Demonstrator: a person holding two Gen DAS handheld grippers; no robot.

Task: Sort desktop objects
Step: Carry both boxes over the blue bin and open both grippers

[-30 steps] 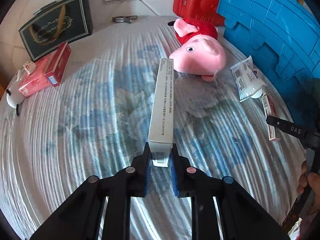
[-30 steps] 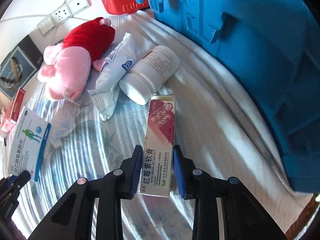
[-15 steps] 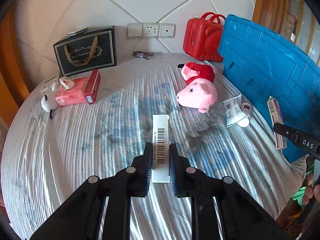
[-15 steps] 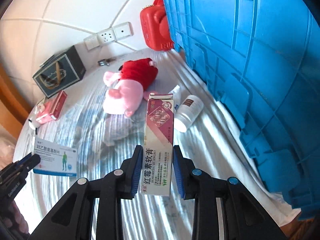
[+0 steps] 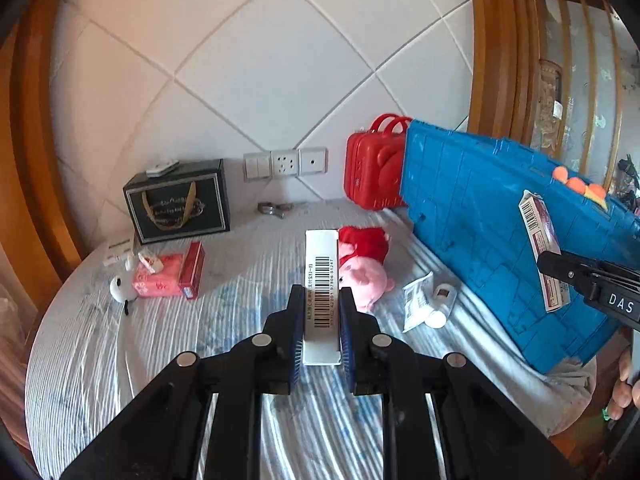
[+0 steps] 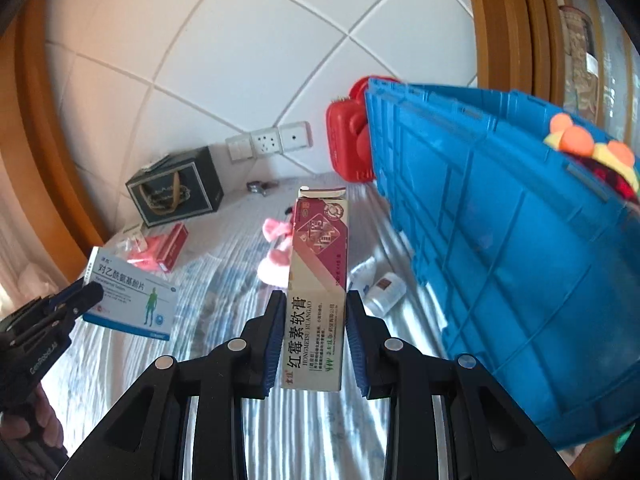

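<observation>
My left gripper [image 5: 319, 300] is shut on a white medicine box [image 5: 320, 276] with a barcode edge and holds it raised above the table. The same box shows its blue-and-white face in the right wrist view [image 6: 132, 296]. My right gripper [image 6: 316, 304] is shut on a maroon and cream ointment box [image 6: 318, 280], lifted next to the blue plastic crate [image 6: 500, 220]. That box also shows in the left wrist view [image 5: 542, 252] in front of the crate [image 5: 480, 216].
On the striped tablecloth [image 5: 120, 360] lie a pink pig plush [image 5: 364, 268], a white pill bottle [image 5: 440, 304] beside a white pouch [image 5: 416, 296], pink and red boxes [image 5: 168, 276], a black gift bag [image 5: 180, 200] and a red toy suitcase [image 5: 372, 160].
Both grippers have risen well above the table with their boxes. The right one has come up beside the blue crate's rim.
</observation>
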